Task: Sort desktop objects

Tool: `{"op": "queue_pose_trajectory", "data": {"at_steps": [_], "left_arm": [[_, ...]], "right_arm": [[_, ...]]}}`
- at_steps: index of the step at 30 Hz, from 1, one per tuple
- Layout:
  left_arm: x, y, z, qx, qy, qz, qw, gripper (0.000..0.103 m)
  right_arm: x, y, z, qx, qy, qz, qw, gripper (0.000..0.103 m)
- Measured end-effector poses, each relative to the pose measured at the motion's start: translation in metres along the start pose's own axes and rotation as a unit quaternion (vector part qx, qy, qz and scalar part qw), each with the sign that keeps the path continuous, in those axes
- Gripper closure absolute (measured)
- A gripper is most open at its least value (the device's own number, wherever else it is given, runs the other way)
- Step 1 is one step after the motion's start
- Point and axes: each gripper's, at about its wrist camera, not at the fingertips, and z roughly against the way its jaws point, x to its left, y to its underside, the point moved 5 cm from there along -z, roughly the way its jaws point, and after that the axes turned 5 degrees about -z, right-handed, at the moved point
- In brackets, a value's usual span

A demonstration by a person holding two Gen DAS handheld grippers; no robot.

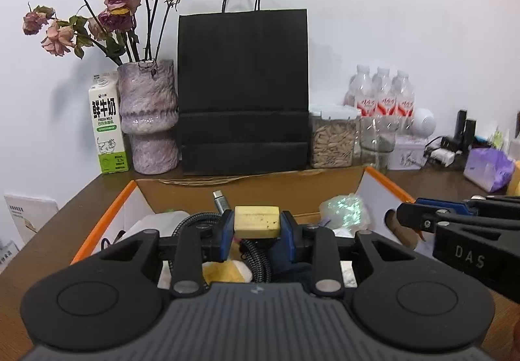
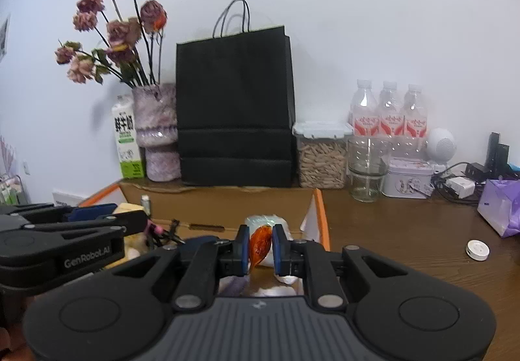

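Behind the box [image 2: 227,201], clutter lines the desk [image 2: 406,231].

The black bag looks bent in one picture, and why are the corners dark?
Left wrist view: fisheye lens, dark corners, the black bag nearly straight near centre, table edge bowed. Right wrist view: the bag's sides bulge and lean; vase casts a soft wall shadow.

My brown wooden desk [image 2: 406,231] carries an open cardboard box [image 2: 227,201] with orange edges. Behind it, by the wall, stand a milk carton [image 1: 107,127], a vase [image 1: 149,120], a black paper bag [image 1: 243,91] and a seed jar [image 2: 321,156]. A small white round cap [image 2: 477,250] lies alone on the right.
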Motion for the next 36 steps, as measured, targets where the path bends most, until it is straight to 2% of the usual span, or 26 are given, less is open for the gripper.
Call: {"op": "queue_pose_trajectory", "data": {"at_steps": [8, 9, 10, 11, 12, 13, 14, 15, 17, 18, 22, 36], "left_arm": [[0.001, 0.006, 0.000, -0.004, -0.021, -0.003, 0.9998, 0.071], [0.003, 0.006, 0.002, -0.008, -0.022, 0.000, 0.9997, 0.066], [0.004, 0.006, 0.005, -0.013, -0.024, 0.002, 0.9996, 0.053], [0.005, 0.005, 0.008, -0.017, -0.029, 0.002, 0.9994, 0.044], [0.007, 0.004, 0.011, -0.024, -0.038, 0.002, 0.9990, 0.023], [0.008, 0.003, 0.015, -0.033, -0.050, 0.000, 0.9982, 0.013], [0.010, 0.002, 0.018, -0.041, -0.062, -0.002, 0.9972, 0.010], [0.012, 0.001, 0.021, -0.048, -0.069, -0.002, 0.9964, 0.002], [0.018, -0.001, 0.027, -0.063, -0.072, 0.012, 0.9953, 0.000], [0.020, -0.001, 0.030, -0.068, -0.067, 0.018, 0.9953, 0.000], [0.022, -0.002, 0.035, -0.066, -0.068, 0.022, 0.9953, 0.000], [0.019, -0.001, 0.042, -0.075, -0.055, 0.014, 0.9956, 0.000]], "right_arm": [[0.007, 0.008, 0.000, 0.003, -0.007, 0.009, 1.000, 0.088], [0.007, 0.008, 0.002, 0.003, -0.006, 0.009, 1.000, 0.087], [0.008, 0.008, 0.004, 0.000, -0.005, 0.008, 1.000, 0.083], [0.008, 0.009, 0.006, -0.001, -0.006, 0.008, 1.000, 0.076], [0.008, 0.009, 0.007, 0.000, -0.008, 0.007, 1.000, 0.058], [0.009, 0.009, 0.009, -0.002, -0.009, 0.008, 1.000, 0.039], [0.009, 0.009, 0.011, -0.006, -0.008, 0.008, 1.000, 0.031], [0.009, 0.008, 0.014, -0.013, -0.002, 0.008, 1.000, 0.022], [0.007, 0.006, 0.020, -0.027, 0.009, 0.006, 1.000, 0.010], [0.005, 0.005, 0.023, -0.035, 0.010, 0.000, 0.999, 0.000], [0.001, 0.001, 0.031, -0.045, 0.000, -0.019, 0.999, 0.000], [0.005, 0.002, 0.037, -0.045, -0.001, -0.011, 0.999, 0.000]]}}
